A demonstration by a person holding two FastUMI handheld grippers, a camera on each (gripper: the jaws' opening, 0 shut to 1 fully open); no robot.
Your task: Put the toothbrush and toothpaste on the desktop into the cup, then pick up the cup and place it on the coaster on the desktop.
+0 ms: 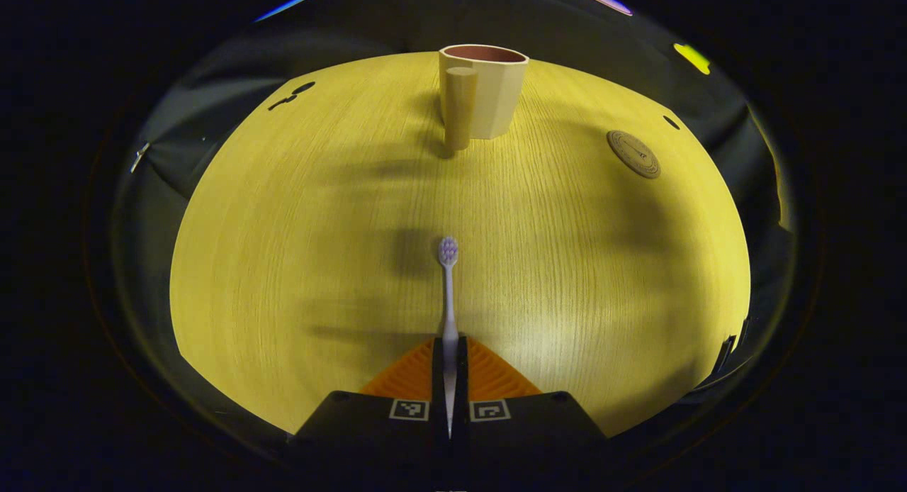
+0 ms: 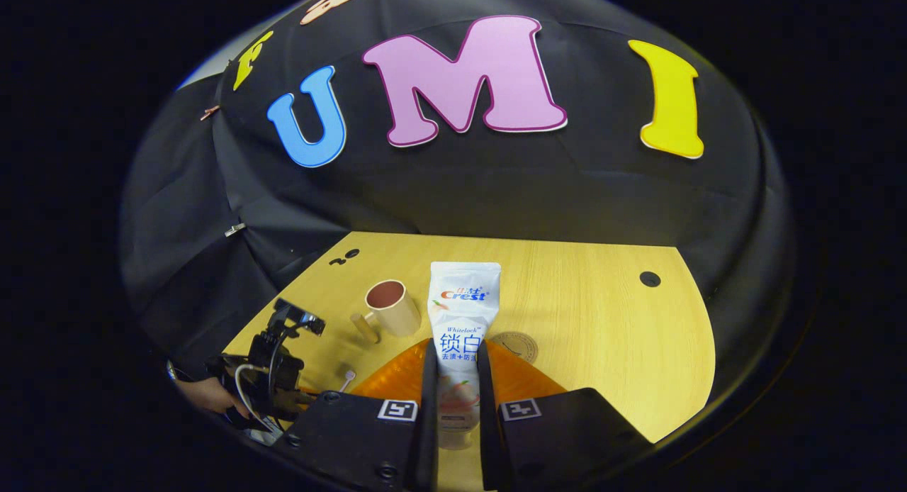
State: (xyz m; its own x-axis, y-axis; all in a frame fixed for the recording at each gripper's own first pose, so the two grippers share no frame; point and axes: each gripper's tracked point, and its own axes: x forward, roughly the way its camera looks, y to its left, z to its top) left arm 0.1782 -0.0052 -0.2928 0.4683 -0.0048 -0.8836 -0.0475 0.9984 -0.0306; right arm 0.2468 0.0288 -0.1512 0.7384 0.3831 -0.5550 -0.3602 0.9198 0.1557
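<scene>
In the left gripper view my left gripper (image 1: 450, 350) is shut on the handle of a pale lilac toothbrush (image 1: 448, 279), whose bristled head points forward above the wooden desktop (image 1: 297, 251). Far ahead stands the beige cup (image 1: 484, 91) with its handle toward me, and the round brown coaster (image 1: 633, 154) lies to its right. In the right gripper view my right gripper (image 2: 458, 364) is shut on a white toothpaste tube (image 2: 463, 315), held upright above the desktop. Beyond it sit the cup (image 2: 392, 308) and the coaster (image 2: 516, 345). The left gripper (image 2: 280, 364), held by a hand (image 2: 205, 394), is at lower left.
The desktop (image 2: 609, 336) has small dark holes near its back corners (image 2: 650, 278). Black cloth closes the booth behind and at the sides. Bare wood lies between the cup and both grippers.
</scene>
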